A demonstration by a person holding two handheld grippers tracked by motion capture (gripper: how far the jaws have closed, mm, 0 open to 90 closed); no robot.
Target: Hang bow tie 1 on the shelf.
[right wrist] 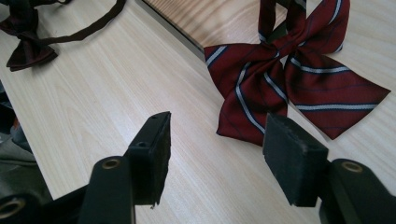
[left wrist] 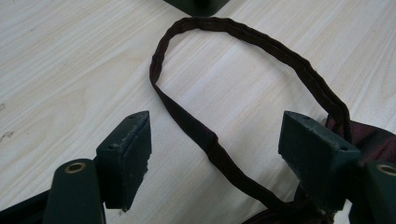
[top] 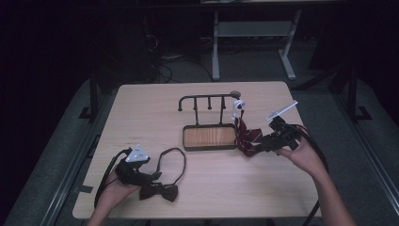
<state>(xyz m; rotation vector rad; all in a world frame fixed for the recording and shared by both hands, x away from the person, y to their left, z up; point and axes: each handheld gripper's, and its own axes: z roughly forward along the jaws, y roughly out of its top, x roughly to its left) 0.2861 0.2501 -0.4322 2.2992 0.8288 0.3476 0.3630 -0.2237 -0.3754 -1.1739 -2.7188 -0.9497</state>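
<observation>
From above, the table (top: 141, 101) carried a rack (top: 209, 122) at its centre, a striped bow (top: 247, 136) at the rack's 3 o'clock and a dark bow tie (top: 160, 191) towards 7 o'clock. The high view showed both hands at once, the left gripper (top: 153, 176) low at 8 o'clock beside the dark tie and the right gripper (top: 254, 147) at 3 o'clock against the striped bow; it was too small to show how wide either pair of jaws stood. The right gripper view gave that detail: the right gripper (right wrist: 215, 154) had its jaws spread wide with bare table between them, gripping nothing. The striped bow (right wrist: 289, 74) lay at about 1 o'clock from them, its lower lobe just beyond the right-hand pad (right wrist: 292, 158); whether it touched that pad could not be told. Its red cloth and white stripes read clearly here, and the dark tie (right wrist: 28, 46) showed far off at 10 o'clock. The left gripper view showed the left gripper (left wrist: 215, 154) likewise wide open. The dark tie's strap (left wrist: 201, 135) ran between the jaws, looping up towards 12 o'clock, and the tie (left wrist: 369, 140) lay bunched behind the right-hand pad (left wrist: 317, 154) at 3 o'clock, close against it, though neither pad pressed on the strap.
</observation>
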